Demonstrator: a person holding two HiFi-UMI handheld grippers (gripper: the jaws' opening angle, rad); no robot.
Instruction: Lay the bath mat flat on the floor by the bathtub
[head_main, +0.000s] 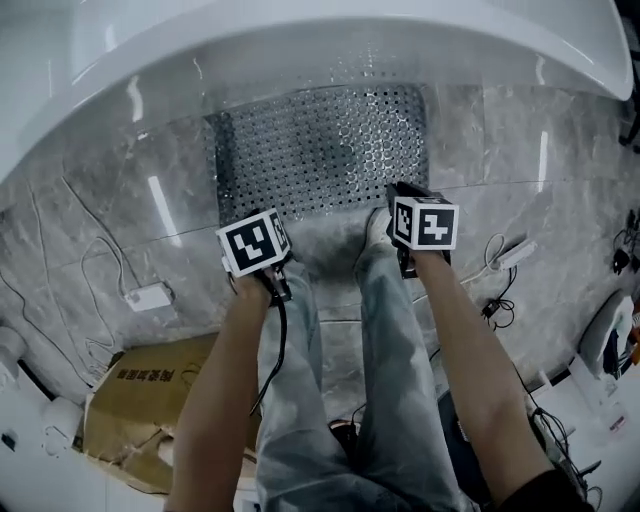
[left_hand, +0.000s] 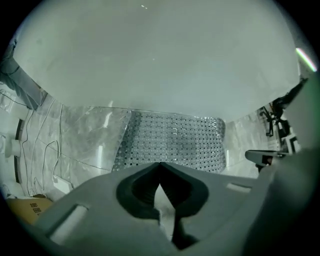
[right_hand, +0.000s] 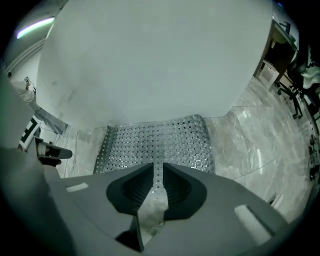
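The perforated grey bath mat lies flat on the marble floor against the white bathtub. My left gripper hovers at the mat's near left corner and my right gripper at its near right corner. In the left gripper view the mat spreads ahead of the left gripper, whose jaws meet at the tips with nothing seen between them. In the right gripper view the right gripper keeps a narrow gap, through which the mat shows; the pads do not press on it.
The person's jeans-clad legs stand just behind the mat. A white power strip with cables lies on the floor at left, beside flattened cardboard. Another power strip and cables lie at right.
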